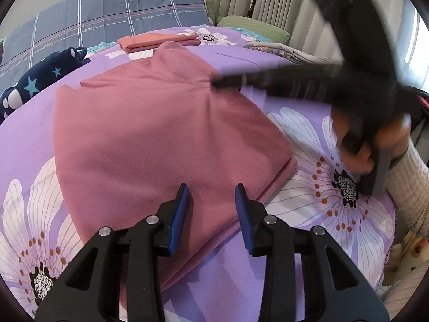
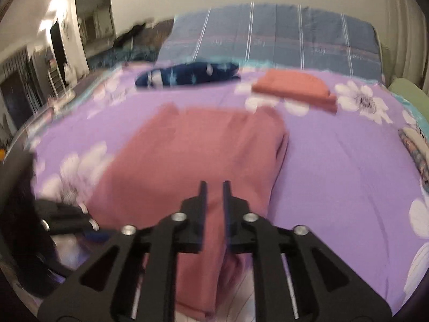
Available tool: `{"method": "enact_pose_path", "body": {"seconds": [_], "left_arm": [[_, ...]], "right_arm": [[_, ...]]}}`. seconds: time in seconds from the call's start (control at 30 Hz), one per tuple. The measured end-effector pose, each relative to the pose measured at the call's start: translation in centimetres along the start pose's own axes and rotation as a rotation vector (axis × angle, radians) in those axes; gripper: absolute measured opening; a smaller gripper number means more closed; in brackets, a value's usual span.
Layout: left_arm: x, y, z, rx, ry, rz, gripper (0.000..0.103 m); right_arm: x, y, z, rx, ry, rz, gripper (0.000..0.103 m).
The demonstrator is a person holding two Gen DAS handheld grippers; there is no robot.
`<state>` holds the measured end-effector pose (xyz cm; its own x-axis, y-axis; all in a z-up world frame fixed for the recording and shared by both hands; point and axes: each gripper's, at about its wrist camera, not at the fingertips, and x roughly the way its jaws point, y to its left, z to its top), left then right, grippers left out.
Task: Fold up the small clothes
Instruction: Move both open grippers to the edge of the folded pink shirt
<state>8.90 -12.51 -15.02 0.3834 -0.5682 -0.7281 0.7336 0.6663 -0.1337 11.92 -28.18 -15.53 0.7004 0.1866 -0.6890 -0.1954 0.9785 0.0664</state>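
Note:
A dusty-pink fleece garment [image 1: 150,134] lies partly folded on the purple flowered bedspread [image 1: 308,241]; it also shows in the right wrist view [image 2: 193,155]. My left gripper [image 1: 211,201] is open, its blue pads over the garment's near hem, holding nothing. My right gripper [image 2: 214,187] hovers over the garment's near part with jaws a narrow gap apart and nothing between them. In the left wrist view the right gripper [image 1: 228,80] is a blurred dark shape whose tip reaches the garment's right shoulder.
A folded salmon garment [image 1: 158,41] lies at the back of the bed, also in the right wrist view [image 2: 295,88]. A navy star-print soft item [image 1: 34,83] lies at left. A plaid grey-blue quilt [image 1: 107,13], green pillow [image 1: 252,28] and curtains stand behind.

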Motion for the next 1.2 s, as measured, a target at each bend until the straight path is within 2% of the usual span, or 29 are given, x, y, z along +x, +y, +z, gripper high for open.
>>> {"method": "enact_pose_path", "body": {"seconds": [0.07,0.13,0.17,0.2,0.23,0.33,0.4,0.43,0.53,0.67,0.73,0.8,0.83,1.03,1.2], "left_arm": [[-0.1,-0.1,-0.1,-0.003,0.002,-0.002,0.038],[-0.4,-0.2,-0.3,-0.004,0.0,0.003,0.038],[-0.4,-0.1,-0.2,-0.009,0.0,0.003,0.038],[-0.6,0.0,-0.2,-0.018,0.001,0.004,0.038],[-0.8,0.1,-0.1,-0.025,0.003,0.006,0.038],[-2.4,0.8,0.3,-0.037,-0.023,0.04,0.039],[-4.0,2.2,0.8,-0.055,-0.063,0.095,0.049],[-4.4,2.8,1.0,-0.066,-0.073,0.112,0.055],[-5.2,5.9,1.7,-0.124,-0.088,0.211,0.059],[-4.5,8.7,2.2,-0.184,-0.058,0.256,0.06],[-3.9,9.4,2.4,-0.189,-0.039,0.264,0.06],[-3.3,9.6,2.7,-0.177,-0.03,0.27,0.071],[-3.0,9.6,2.8,-0.169,-0.029,0.271,0.072],[-1.0,9.7,3.3,-0.123,-0.008,0.244,0.076],[-0.2,10.1,3.4,-0.131,0.001,0.215,0.08]], "right_arm": [[2.3,-0.8,-1.6,0.026,0.08,-0.057,0.013],[1.1,-0.6,-1.5,0.052,0.065,-0.077,0.013],[0.4,-0.2,-1.2,0.058,0.056,-0.092,0.019],[-0.5,0.5,-0.9,0.063,0.032,-0.11,0.03],[-1.3,0.6,-0.8,0.063,0.006,-0.113,0.033],[-3.0,0.8,-0.1,0.043,-0.032,-0.099,0.04],[-3.4,-0.3,0.4,0.061,-0.047,-0.115,0.05],[-3.7,-0.5,0.5,0.079,-0.045,-0.116,0.05],[-2.8,-3.1,0.8,0.195,0.011,-0.051,0.054],[-1.3,-4.8,0.8,0.263,0.055,-0.014,0.056],[-0.6,-5.0,0.8,0.268,0.074,0.0,0.057],[0.0,-5.2,0.8,0.273,0.091,0.022,0.059],[0.4,-5.2,0.8,0.275,0.099,0.029,0.059],[2.2,-5.8,1.1,0.288,0.132,0.041,0.062],[3.0,-5.7,1.6,0.281,0.133,0.057,0.068]]}}
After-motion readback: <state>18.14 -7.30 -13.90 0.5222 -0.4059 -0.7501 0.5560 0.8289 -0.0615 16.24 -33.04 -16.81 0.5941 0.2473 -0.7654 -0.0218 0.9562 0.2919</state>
